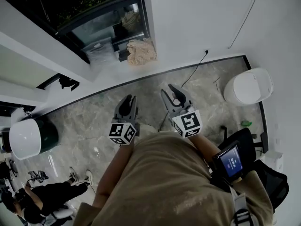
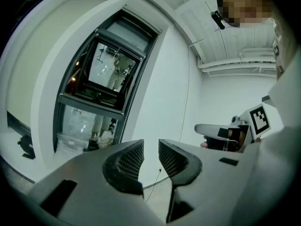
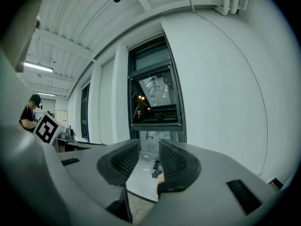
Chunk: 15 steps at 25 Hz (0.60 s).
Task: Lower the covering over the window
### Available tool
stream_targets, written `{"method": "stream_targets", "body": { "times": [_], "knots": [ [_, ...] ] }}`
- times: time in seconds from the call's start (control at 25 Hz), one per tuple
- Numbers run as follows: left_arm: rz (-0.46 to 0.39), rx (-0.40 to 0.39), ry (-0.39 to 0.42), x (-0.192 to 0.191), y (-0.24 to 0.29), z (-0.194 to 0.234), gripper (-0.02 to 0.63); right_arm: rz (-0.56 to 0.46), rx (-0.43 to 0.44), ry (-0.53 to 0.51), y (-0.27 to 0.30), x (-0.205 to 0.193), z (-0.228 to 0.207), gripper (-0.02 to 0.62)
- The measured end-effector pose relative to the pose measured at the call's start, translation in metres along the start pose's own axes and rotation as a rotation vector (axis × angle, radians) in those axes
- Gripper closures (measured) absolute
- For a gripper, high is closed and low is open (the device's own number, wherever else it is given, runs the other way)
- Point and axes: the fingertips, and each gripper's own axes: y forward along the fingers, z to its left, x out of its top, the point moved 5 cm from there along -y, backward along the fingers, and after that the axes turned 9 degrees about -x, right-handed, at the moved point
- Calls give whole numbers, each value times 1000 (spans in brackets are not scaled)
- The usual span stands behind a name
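Left gripper [image 1: 128, 99] and right gripper [image 1: 170, 92], jaws apart and empty, facing window [image 1: 96, 20].

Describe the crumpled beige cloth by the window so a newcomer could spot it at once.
Find the dark-framed window in the white wall. On the ledge at its foot, toward the right-hand end in the head view, lies the beige cloth. It alone is tan and crumpled; the bundle beside it is clear plastic.

The tall, dark-framed window [image 3: 155, 95] stands in the white wall, its glass uncovered and its middle pane tilted open. A pale band crosses its top.
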Motion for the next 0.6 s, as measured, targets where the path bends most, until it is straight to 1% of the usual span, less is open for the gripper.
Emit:
{"method": "stream_targets", "body": {
  "times": [0.24,0.4,0.6],
  "knots": [
    [8,-15,-2,-10,-4,-16,497,2,-9,0,-19,-4,-3,463],
    [23,-10,-13,-21,-11,-31,497,14,-17,13,-39,-11,-9,463],
    [51,-3,-19,-34,-21,-40,497,36,-15,33,-51,-24,-9,463]
  ]
}}
